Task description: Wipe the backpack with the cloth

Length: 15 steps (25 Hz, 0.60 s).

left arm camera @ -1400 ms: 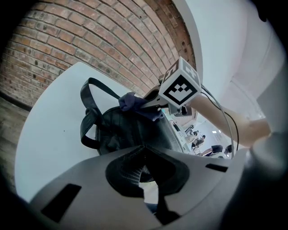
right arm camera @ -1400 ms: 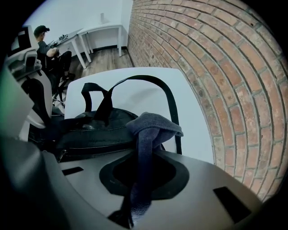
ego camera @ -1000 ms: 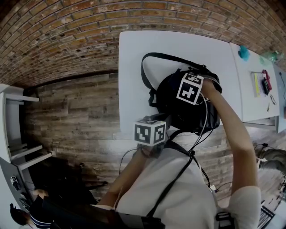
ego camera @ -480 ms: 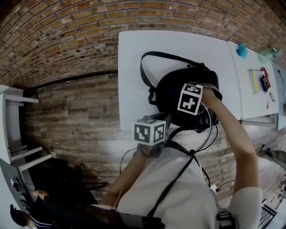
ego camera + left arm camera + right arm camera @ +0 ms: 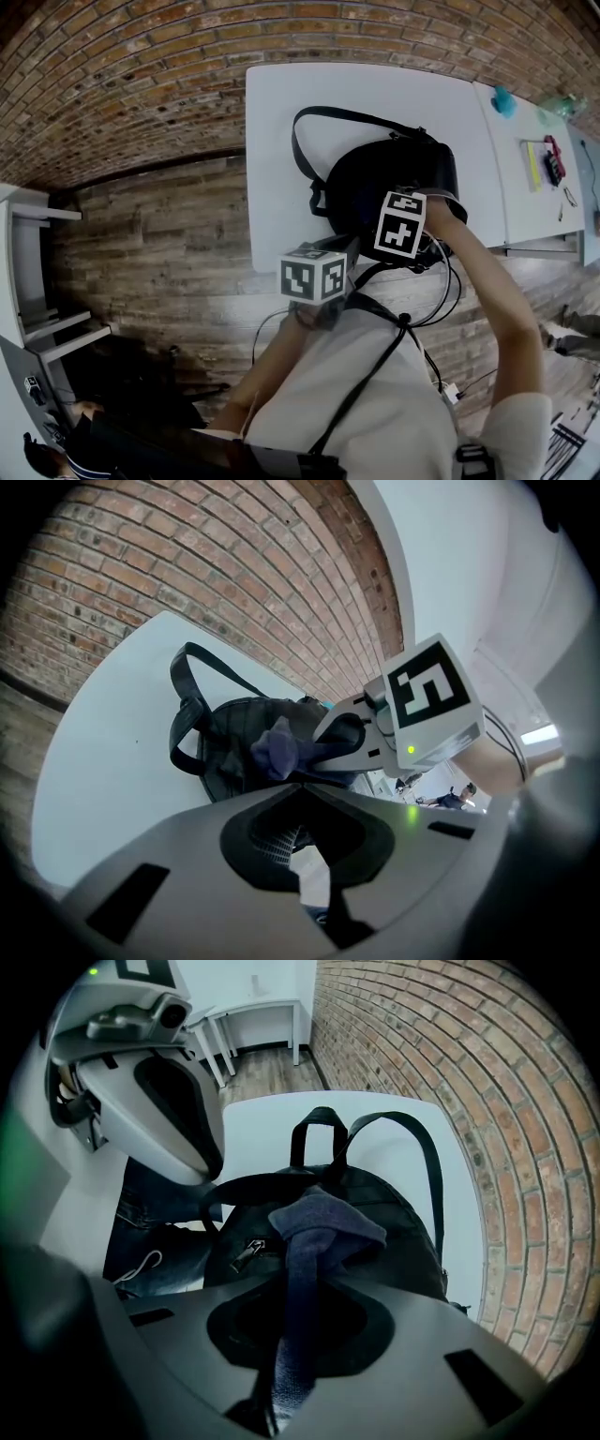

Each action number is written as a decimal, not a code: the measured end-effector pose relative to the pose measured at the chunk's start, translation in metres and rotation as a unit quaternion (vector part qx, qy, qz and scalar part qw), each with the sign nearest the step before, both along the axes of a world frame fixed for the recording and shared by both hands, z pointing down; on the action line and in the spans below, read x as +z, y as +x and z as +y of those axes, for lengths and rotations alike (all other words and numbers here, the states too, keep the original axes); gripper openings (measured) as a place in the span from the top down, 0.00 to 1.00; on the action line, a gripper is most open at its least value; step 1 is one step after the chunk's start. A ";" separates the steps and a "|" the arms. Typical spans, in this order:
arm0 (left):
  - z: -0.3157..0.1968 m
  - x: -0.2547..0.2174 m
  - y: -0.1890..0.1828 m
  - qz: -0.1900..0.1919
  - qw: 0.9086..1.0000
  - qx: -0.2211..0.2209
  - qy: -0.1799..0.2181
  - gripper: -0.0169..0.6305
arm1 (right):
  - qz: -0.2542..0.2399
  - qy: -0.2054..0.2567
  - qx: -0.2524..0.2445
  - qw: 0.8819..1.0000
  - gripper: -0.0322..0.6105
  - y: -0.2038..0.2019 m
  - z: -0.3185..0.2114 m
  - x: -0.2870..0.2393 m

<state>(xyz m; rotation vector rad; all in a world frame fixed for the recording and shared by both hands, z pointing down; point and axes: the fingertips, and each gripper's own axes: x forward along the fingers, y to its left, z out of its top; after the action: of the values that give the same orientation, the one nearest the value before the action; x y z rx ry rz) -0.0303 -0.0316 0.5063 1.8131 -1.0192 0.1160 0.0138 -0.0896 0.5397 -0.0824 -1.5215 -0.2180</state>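
Head view: right claw (image 5: 410, 246) has come from the backpack's (image 5: 375, 178) 12 o'clock side down to its 6 o'clock side within the last second. Judged to be one wiping stroke drawn toward the person, so wiping is under way. Right claw is clamped on the cloth (image 5: 319, 1222), whose bunched end lies on the pack's top near a zip pull. Left claw (image 5: 300, 785) is closed and empty, held off the table (image 5: 281, 141) at the pack's 7 o'clock. The pack sits at the table's near edge, so this stroke has little room left. Bare table lies at 9 and 12 o'clock, where the strap (image 5: 319, 117) loops out.
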 end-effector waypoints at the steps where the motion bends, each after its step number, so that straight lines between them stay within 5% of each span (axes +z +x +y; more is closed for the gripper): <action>1: 0.000 0.000 0.000 0.000 1.000 -0.001 0.000 0.97 | 0.001 -0.001 -0.003 1.000 0.86 0.001 0.003 0.000; 15: 0.001 0.001 0.003 0.001 1.000 0.000 -0.001 0.97 | 0.004 -0.013 -0.022 1.000 0.86 0.014 0.038 -0.006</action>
<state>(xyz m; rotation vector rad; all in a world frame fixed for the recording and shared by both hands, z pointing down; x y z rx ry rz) -0.0278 -0.0304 0.5074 1.8120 -1.0171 0.1161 0.0278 -0.0516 0.5335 -0.1384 -1.5156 -0.2324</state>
